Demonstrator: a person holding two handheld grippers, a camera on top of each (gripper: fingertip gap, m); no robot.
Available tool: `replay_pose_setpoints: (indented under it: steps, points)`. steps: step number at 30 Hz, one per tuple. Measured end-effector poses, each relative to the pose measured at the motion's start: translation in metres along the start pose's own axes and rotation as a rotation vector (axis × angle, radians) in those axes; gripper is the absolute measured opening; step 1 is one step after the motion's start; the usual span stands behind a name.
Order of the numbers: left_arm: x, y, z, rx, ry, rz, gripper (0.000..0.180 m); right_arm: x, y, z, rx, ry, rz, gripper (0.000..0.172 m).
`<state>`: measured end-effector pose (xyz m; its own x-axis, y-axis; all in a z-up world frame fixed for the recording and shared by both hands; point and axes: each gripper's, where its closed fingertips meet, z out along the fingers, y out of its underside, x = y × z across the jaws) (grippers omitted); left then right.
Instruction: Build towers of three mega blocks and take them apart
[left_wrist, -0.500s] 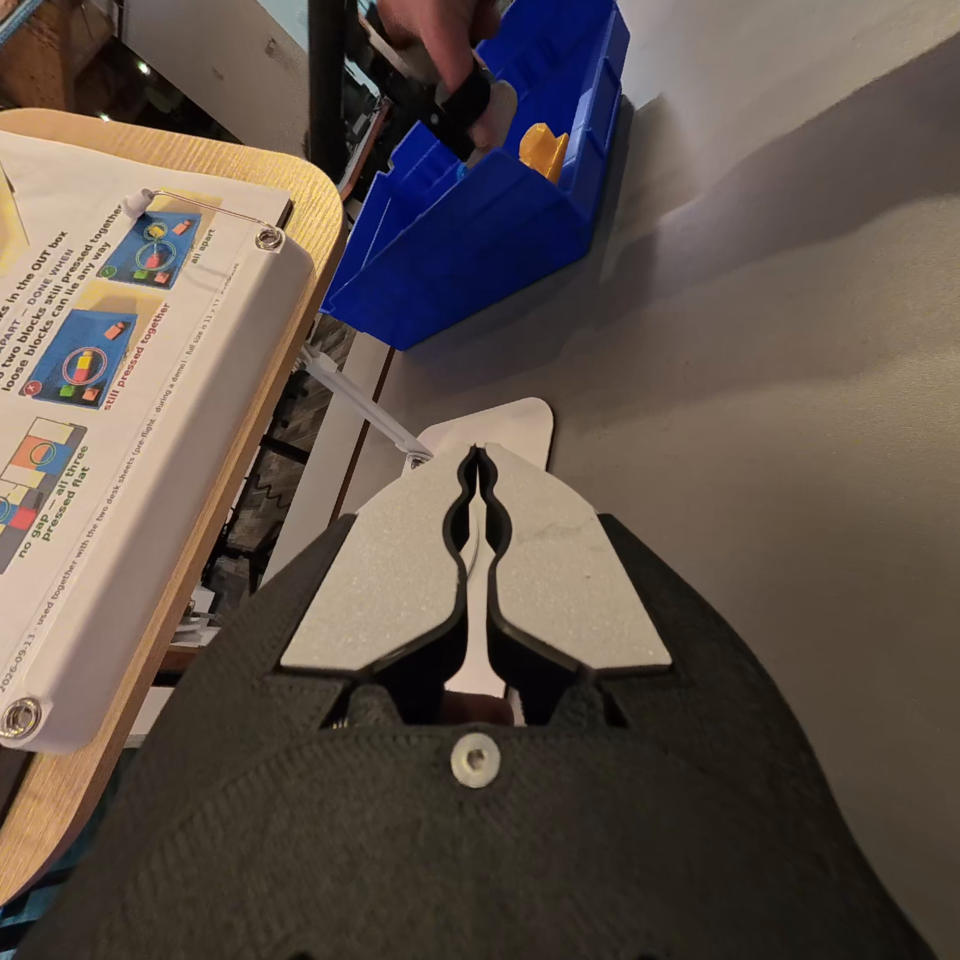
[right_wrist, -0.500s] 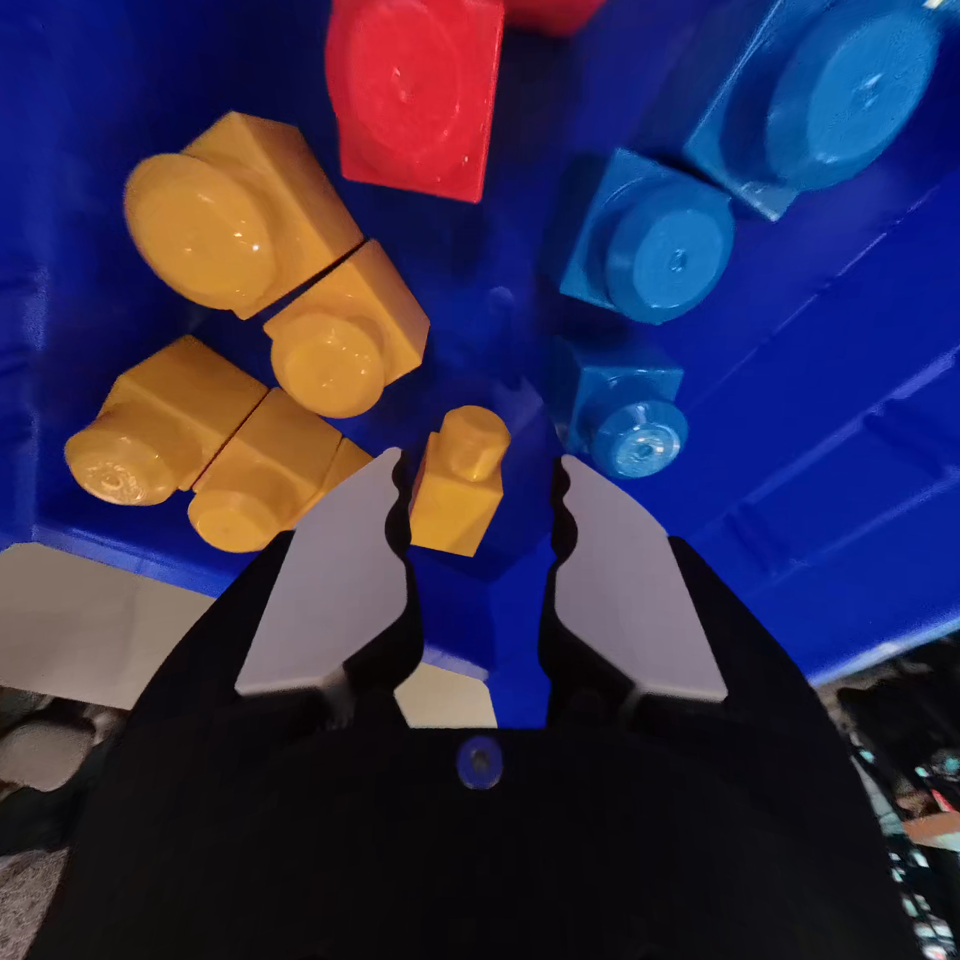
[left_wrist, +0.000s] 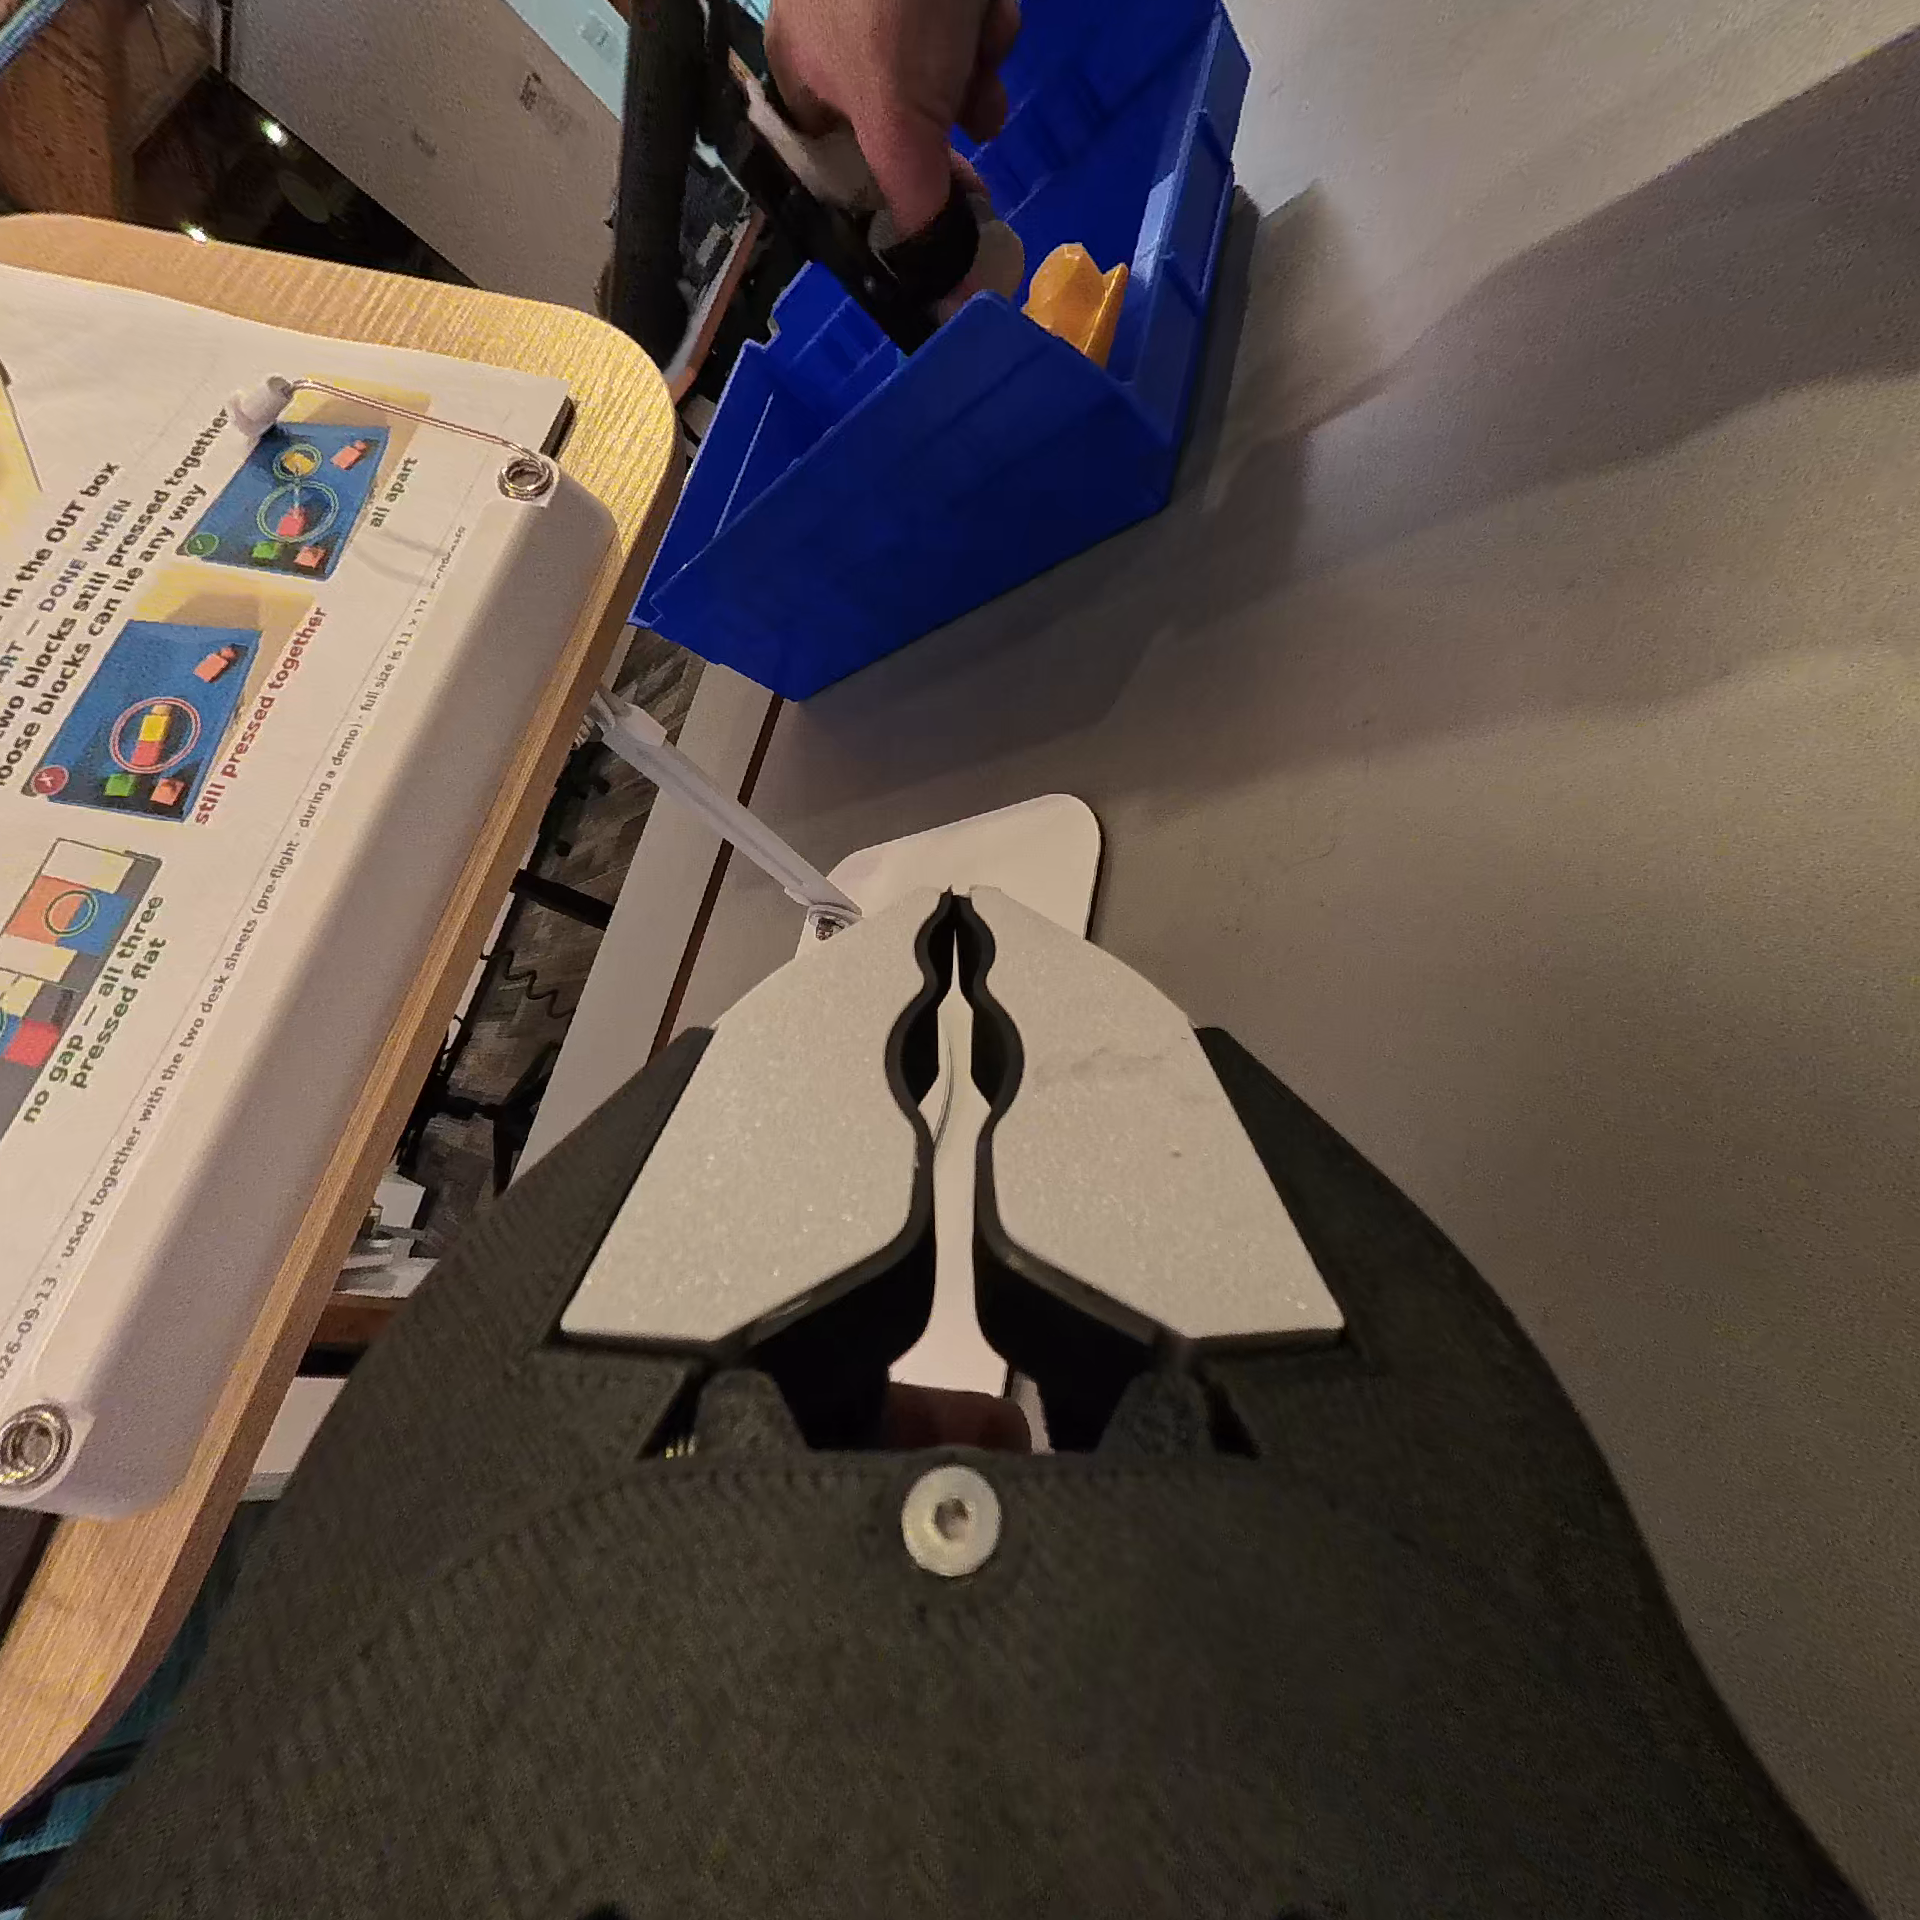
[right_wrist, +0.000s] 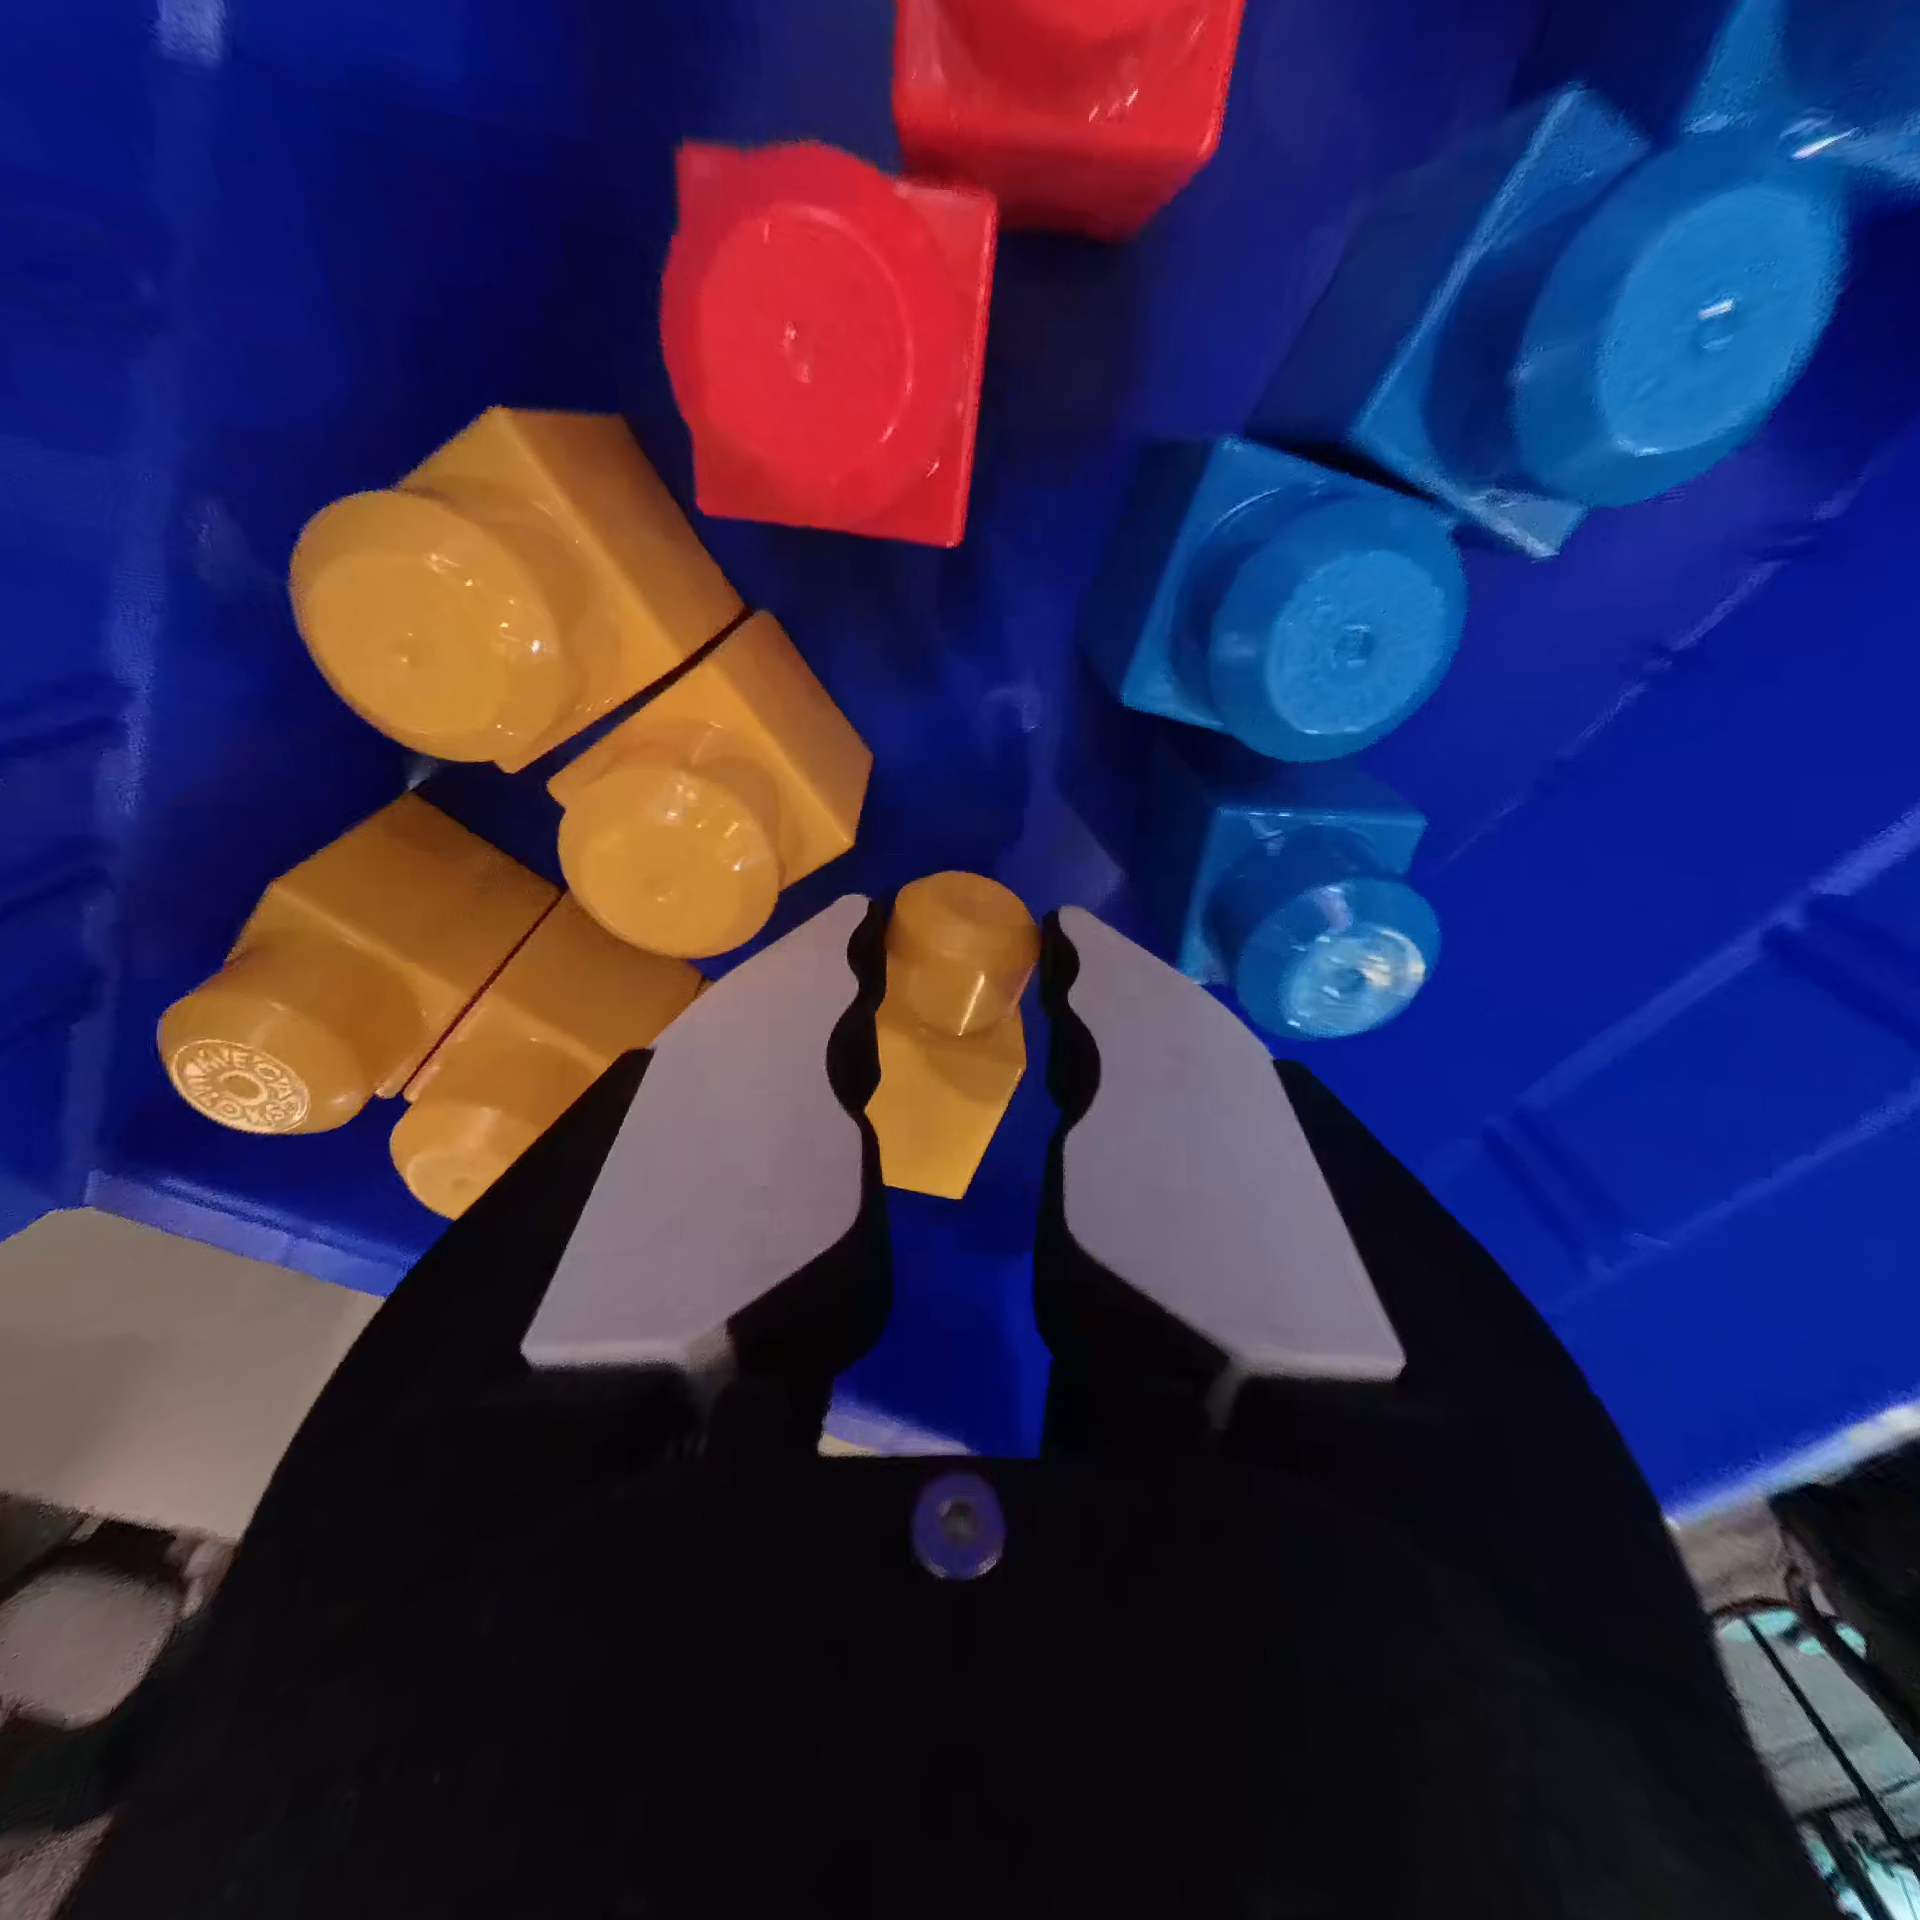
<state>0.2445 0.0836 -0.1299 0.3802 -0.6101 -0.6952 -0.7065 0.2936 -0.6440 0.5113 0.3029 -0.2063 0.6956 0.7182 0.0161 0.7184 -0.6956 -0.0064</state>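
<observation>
Your right claw (right_wrist: 956, 935) pinches the yellow block (right_wrist: 940, 1081) by its sides near the bin (right_wrist: 1662, 1195) wall; lift crookedly and it twists free, while your left claw (left_wrist: 961, 904) sits closed, empty.

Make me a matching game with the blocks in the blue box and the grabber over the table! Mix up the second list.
Things:
1. red blocks
2. light blue blocks
3. small yellow block
4. left gripper

Places or states:
A. between the right gripper's fingers
B. fingers shut, with nothing between them
C. top middle of the blue bin
D. along the bin's right side

Pairs: 1-C, 2-D, 3-A, 4-B
</observation>
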Motion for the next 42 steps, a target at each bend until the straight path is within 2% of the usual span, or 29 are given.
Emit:
replay_pose_setpoints:
  steps: [10,16,27,33,38,42]
  points:
    - [0.001,-0.001,0.0,0.003,0.004,-0.001,0.0,0.01,-0.03,-0.031,0.425,0.078,0.069,0.029]
    - [0.001,-0.001,0.0,0.004,0.004,-0.002,0.0,0.016,-0.035,-0.041,0.578,0.107,0.101,0.029]
    - [0.001,-0.001,0.001,0.004,0.008,-0.002,0.0,0.005,-0.022,-0.031,0.545,0.072,0.101,0.029]
    - [0.0,-0.001,0.0,0.006,0.005,-0.003,0.0,0.001,-0.018,-0.04,0.577,0.089,0.086,0.029]
    - [0.0,-0.002,0.0,0.006,0.006,-0.002,0.0,-0.004,-0.007,-0.037,0.544,0.062,0.103,0.029]
    - [0.0,-0.002,0.0,0.006,0.006,-0.001,0.0,-0.005,0.003,-0.031,0.492,0.068,0.103,0.041]
